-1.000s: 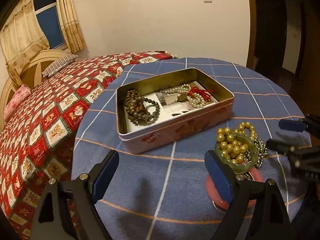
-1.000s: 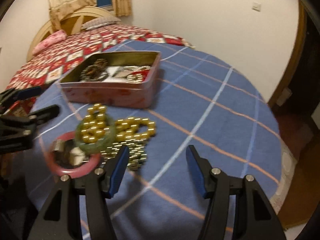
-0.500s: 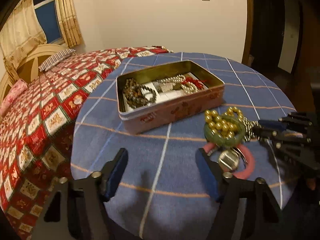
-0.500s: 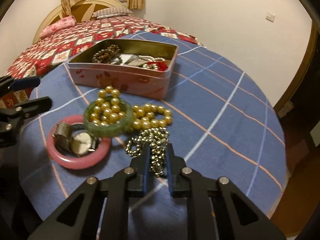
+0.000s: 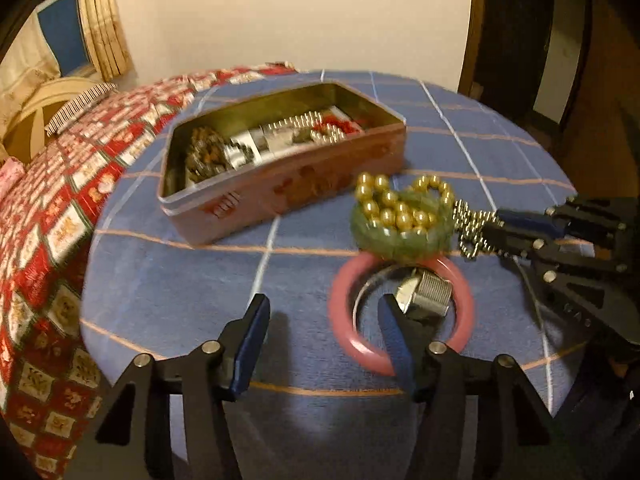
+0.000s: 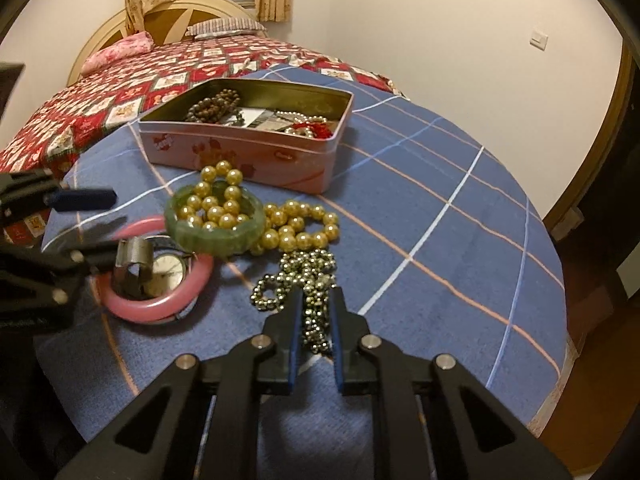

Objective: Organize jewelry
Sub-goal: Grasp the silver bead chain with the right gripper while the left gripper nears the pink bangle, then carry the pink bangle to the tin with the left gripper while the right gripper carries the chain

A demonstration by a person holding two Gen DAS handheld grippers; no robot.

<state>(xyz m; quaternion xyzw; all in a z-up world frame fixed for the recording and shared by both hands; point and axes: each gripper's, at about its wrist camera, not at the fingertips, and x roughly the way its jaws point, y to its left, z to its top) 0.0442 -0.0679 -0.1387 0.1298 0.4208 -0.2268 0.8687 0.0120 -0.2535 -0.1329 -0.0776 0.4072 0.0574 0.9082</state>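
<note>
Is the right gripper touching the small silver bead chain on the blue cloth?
Touching. The right wrist view shows the right gripper with its jaws shut on a strand of the small silver bead chain; the blue pads press against the beads on both sides.

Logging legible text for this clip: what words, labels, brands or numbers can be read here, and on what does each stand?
Nothing here reads clearly.
Pink tin: a small red and white logo on its front left corner, lettering too blurred to read.
Printed card inside the tin: dark print, too small to read.
Watch dial inside the pink bangle: no legible markings.
</note>
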